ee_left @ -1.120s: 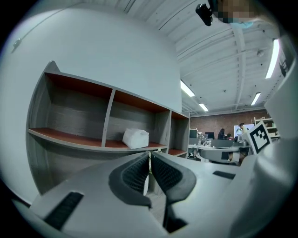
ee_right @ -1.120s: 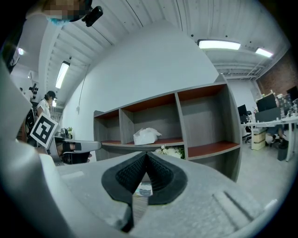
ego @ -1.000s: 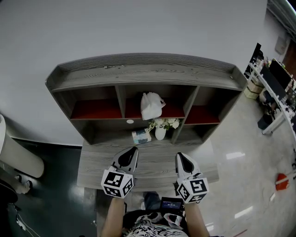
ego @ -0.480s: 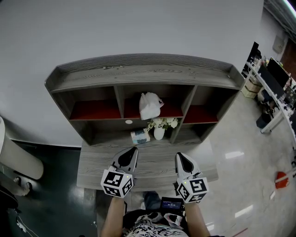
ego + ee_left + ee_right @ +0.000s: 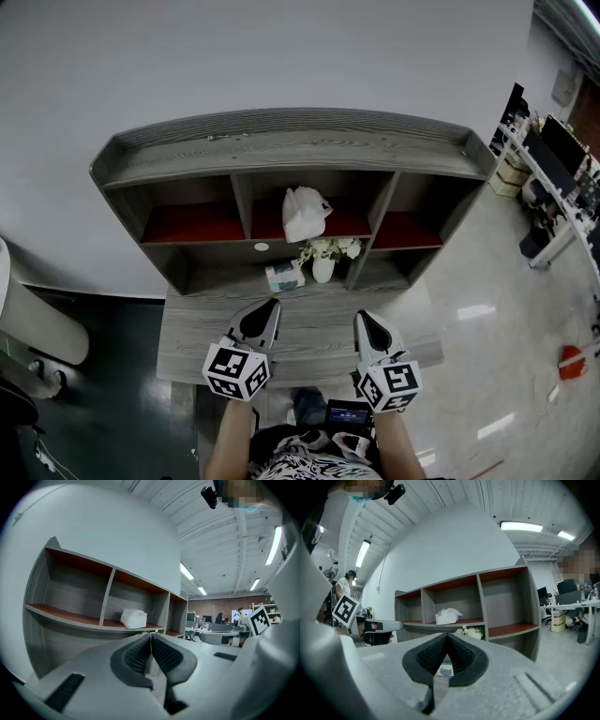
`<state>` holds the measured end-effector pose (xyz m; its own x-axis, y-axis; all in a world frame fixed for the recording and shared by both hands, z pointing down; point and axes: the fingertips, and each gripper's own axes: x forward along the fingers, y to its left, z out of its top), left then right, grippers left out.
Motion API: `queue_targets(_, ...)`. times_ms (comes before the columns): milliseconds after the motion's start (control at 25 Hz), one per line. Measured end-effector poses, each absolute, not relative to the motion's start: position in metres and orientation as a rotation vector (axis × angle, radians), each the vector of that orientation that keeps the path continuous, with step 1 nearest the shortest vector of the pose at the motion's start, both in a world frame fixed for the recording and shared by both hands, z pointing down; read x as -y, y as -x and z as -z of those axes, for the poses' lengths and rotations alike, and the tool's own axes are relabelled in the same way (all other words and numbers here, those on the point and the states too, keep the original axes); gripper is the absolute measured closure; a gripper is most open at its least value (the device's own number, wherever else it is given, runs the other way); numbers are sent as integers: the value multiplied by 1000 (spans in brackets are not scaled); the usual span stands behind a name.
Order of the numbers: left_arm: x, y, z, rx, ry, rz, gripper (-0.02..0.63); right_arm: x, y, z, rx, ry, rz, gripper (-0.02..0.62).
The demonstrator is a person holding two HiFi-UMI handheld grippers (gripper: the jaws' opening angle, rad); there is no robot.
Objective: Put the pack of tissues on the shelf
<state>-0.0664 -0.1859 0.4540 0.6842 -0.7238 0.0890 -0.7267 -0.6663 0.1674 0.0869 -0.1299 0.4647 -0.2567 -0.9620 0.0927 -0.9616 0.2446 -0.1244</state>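
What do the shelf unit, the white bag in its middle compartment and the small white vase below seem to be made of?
Shelf unit: grey wood or wood-look laminate, matte; grain lines run along its top.
White bag: probably thin plastic film; it is crumpled with soft folds.
Vase: perhaps glazed ceramic, white and smooth, but too small to be sure.

A grey wood-grain desk [image 5: 314,323] carries a shelf unit [image 5: 291,150] along its back edge, with three red-floored compartments. A white bag [image 5: 305,214] lies in the middle compartment. On the desk surface below it, near the back edge, a pack of tissues [image 5: 284,276] lies just beside a white vase of flowers [image 5: 324,268].
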Motion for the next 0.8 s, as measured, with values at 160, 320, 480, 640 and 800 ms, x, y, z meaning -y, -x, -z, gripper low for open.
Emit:
queue_targets(160, 186, 68, -455, 1191, -2716, -42, 594, 130, -87, -466, -2479, 1918, 246, 594)
queue_targets(320, 185, 68, -458, 1191, -2720, -57, 594, 131, -87, -467, -2480, 1922, 251, 594)
queue_targets(480, 187, 73, -459, 1201, -2704, -48, 594, 133, -85, -466, -2490, 1915, 250, 593)
queue_targets(640, 190, 75, -460, 1210, -2698, -47, 594, 135, -83, -465, -2490, 1910, 242, 594)
queue_targets(800, 192, 74, -460, 1211, -2698, -48, 594, 139, -85, -463, -2486, 1907, 235, 594)
